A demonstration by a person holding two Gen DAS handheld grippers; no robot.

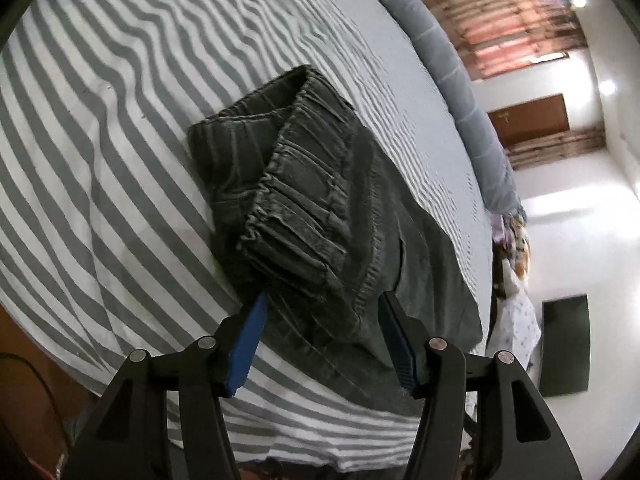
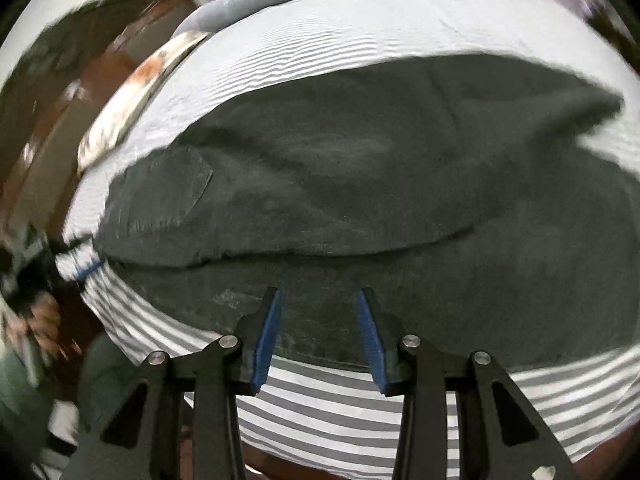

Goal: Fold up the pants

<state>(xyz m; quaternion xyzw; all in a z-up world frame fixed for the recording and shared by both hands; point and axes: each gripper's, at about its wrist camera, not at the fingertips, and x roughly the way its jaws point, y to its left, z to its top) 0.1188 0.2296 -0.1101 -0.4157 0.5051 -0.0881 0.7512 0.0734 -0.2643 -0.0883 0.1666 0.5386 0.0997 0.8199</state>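
Dark green corduroy pants lie folded on the bed's striped sheet, waistband on top. Your left tongs stand apart, one blue pad on each side of the waistband's near edge, not pressing it. Your right tongs hang over the pants, parted with nothing gripped; that view is blurred.
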